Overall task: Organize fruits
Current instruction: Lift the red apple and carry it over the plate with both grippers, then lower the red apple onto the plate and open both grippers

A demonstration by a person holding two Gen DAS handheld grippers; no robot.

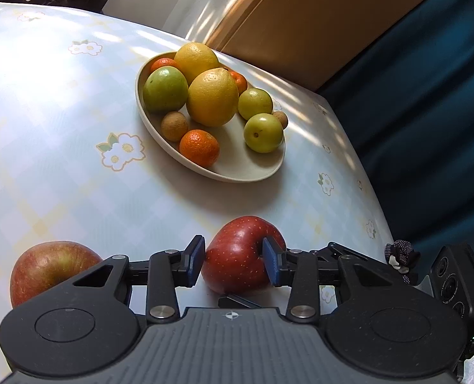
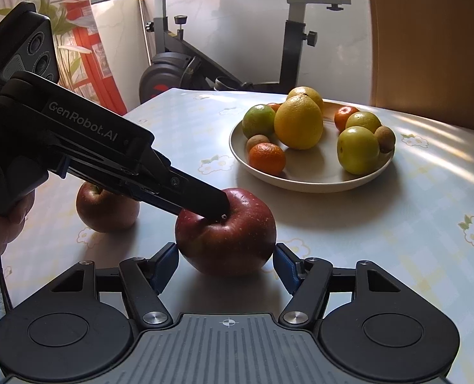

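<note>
**Step in hand:** pickup of the red apple [image 2: 225,240]. It sits on the table [image 1: 61,176] close to the near edge, with the plate [image 1: 237,177] beyond it toward the far edge. The plate already carries citrus, green fruits and small brown fruits. A second apple [image 1: 45,265] stands just left of the red one, apart from it, also by the near edge.

**Tool state:**
- Left gripper [image 1: 233,260]: narrow, clamped on the red apple's upper shoulder, with one pad at the stem hollow and the other on the outer side.
- Right gripper [image 2: 225,260]: jaws apart, flanking the apple's near side at mid-height. The pad tips lie at the skin, but whether they press cannot be told.

**Next move (judgement):**
1. Secure one full-width hold across the apple's body. The shoulder pinch looks shallow and could slip on the glossy skin.
2. Lift clear of the table.
3. Carry to the plate and lower into the bare front area, avoiding the stacked fruit.

The second apple remains to be moved.
</note>
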